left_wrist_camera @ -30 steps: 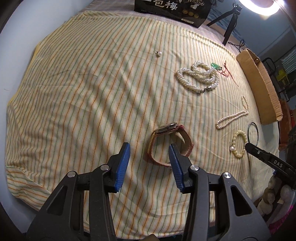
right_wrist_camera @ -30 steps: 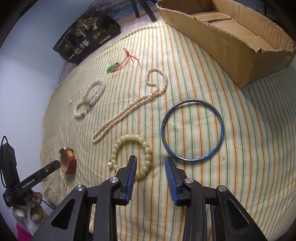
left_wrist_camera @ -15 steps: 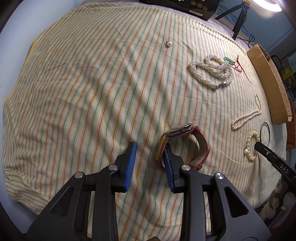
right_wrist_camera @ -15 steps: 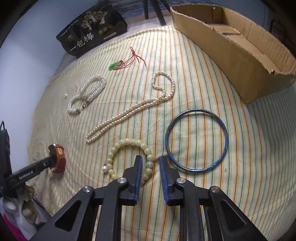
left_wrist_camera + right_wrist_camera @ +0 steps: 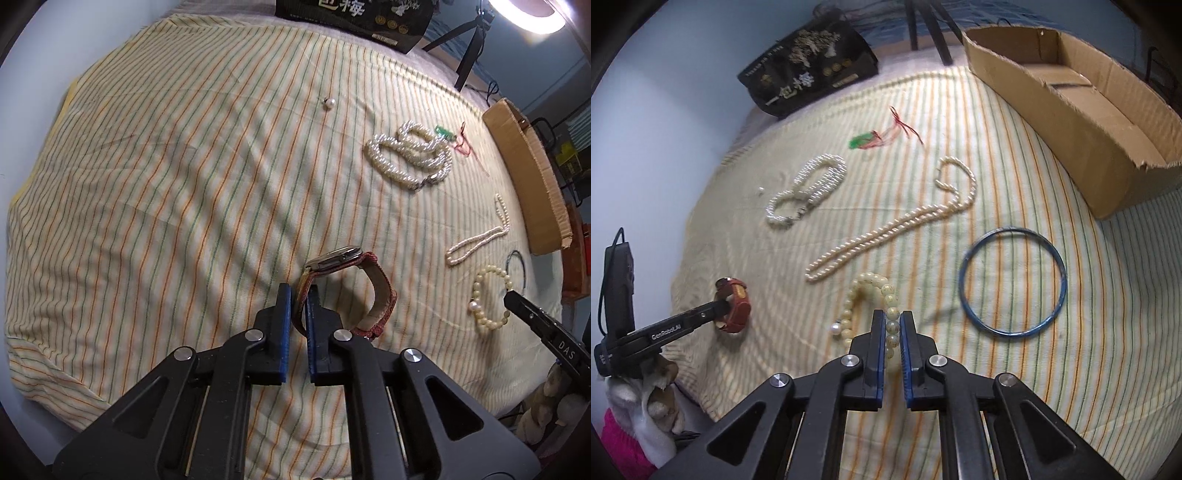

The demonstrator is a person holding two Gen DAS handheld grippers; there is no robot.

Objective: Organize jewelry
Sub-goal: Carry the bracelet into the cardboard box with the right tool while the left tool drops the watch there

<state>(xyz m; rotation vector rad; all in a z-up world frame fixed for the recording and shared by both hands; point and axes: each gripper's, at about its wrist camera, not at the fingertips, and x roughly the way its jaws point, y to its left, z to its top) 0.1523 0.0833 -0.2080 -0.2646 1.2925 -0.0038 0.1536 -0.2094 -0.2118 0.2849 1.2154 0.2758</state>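
Striped cloth (image 5: pixel 184 184) covers the work surface; a cardboard box (image 5: pixel 1071 110) sits at its far right edge. Blue bangle (image 5: pixel 1014 282) lies flat, just right of the bead bracelet (image 5: pixel 866 284). Left gripper (image 5: pixel 298 295) has just closed and is clamped on the red strap of the watch (image 5: pixel 347 288), which stands on edge on the cloth. Right gripper (image 5: pixel 892 317) has likewise just closed, its blue pads pinching the bead bracelet's near side. Pearl strands lie beyond, untouched.

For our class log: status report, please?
Left gripper shut on watch strap. Right gripper shut on bead bracelet. Cardboard box path clear.
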